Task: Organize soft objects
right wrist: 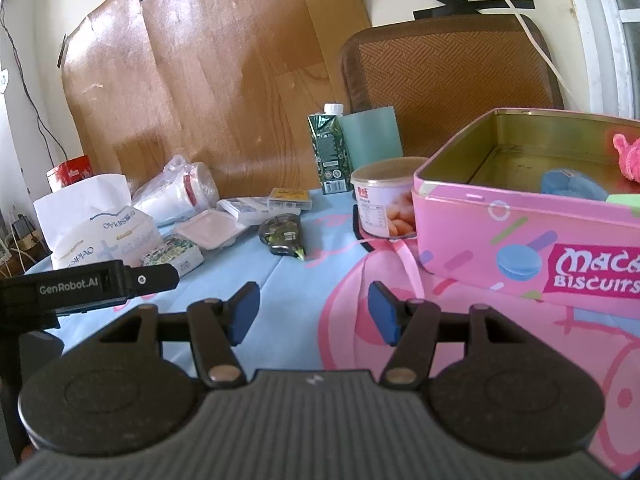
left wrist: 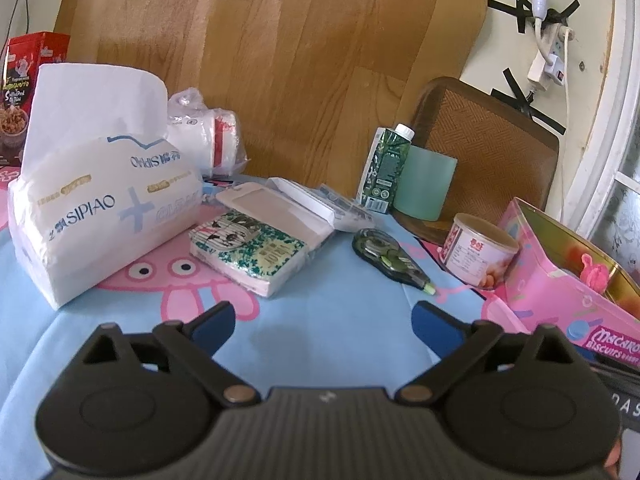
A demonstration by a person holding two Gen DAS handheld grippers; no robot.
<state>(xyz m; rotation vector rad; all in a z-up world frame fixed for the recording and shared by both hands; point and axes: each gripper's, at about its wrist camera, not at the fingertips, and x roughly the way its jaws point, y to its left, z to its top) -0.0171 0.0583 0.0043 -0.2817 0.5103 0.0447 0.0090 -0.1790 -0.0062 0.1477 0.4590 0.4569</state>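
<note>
In the left wrist view, your left gripper [left wrist: 322, 326] hangs over the blue cartoon cloth [left wrist: 340, 312] of the bench with its jaws spread wide and nothing between them. Ahead of it, toward the bench's left edge, sits the big tissue pack [left wrist: 100, 216], and just right of that the small patterned tissue packet [left wrist: 250, 254]; neither is packed yet. The correction tape [left wrist: 390, 260] and the round can [left wrist: 478, 252] lie nearer the pink biscuit tin [left wrist: 560, 300] at the right edge.

In the right wrist view, your right gripper [right wrist: 313, 312] has its jaws partly open and empty, low over the cloth just left of the biscuit tin [right wrist: 520, 248]. Inside the tin you can see 3 soft-looking things: a blue one [right wrist: 572, 188], a pink one [right wrist: 628, 156] and a sliver of green one [right wrist: 624, 199]. So I judge the job partly done, with the tissue packs probably left.
</note>
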